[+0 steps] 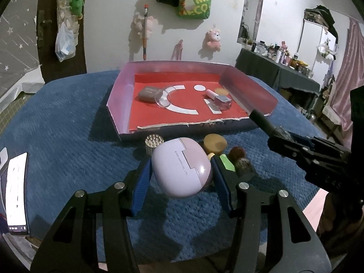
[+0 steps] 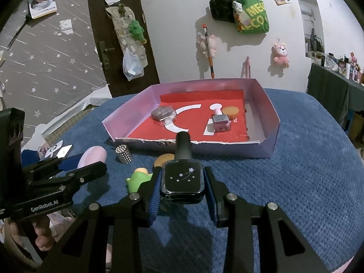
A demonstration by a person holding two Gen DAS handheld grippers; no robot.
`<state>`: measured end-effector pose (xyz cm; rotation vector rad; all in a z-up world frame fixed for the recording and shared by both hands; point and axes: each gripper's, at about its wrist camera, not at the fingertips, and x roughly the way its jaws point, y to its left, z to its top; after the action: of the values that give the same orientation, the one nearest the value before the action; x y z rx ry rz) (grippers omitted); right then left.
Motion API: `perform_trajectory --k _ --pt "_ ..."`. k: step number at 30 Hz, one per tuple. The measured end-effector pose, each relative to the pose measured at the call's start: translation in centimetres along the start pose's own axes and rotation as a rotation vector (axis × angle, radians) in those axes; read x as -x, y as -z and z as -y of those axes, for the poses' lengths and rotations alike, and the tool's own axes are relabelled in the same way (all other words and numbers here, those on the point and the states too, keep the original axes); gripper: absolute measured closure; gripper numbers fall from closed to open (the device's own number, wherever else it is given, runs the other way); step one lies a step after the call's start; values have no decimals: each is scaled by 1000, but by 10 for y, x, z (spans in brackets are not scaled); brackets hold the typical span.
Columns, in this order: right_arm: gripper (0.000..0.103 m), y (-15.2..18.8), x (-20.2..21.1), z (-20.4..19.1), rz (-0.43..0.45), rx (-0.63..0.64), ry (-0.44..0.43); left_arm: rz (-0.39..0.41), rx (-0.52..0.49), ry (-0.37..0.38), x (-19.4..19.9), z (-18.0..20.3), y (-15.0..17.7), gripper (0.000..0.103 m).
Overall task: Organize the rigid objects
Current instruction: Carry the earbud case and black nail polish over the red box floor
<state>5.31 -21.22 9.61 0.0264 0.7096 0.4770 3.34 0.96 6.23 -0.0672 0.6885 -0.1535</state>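
My left gripper is shut on a lilac oval case, held above the blue blanket. My right gripper is shut on a dark nail polish bottle with star marks and a black cap. Ahead lies a pink-walled tray with a red floor; the tray holds a grey case, a clear lid, a pink polish bottle and a tan disc. On the blanket lie a metal thimble, a tan disc and a green toy.
A phone with a lit screen lies at the blanket's left edge. Plush toys and bags hang on the wall behind. A dark cluttered table stands at the far right. A brown furry object sits beside the tan disc.
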Motion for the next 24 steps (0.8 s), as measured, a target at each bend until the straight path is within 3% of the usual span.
perform_trajectory --k 24 --pt "65 -30 -5 6 30 5 -23 35 -23 -14 -13 -1 -38 53"
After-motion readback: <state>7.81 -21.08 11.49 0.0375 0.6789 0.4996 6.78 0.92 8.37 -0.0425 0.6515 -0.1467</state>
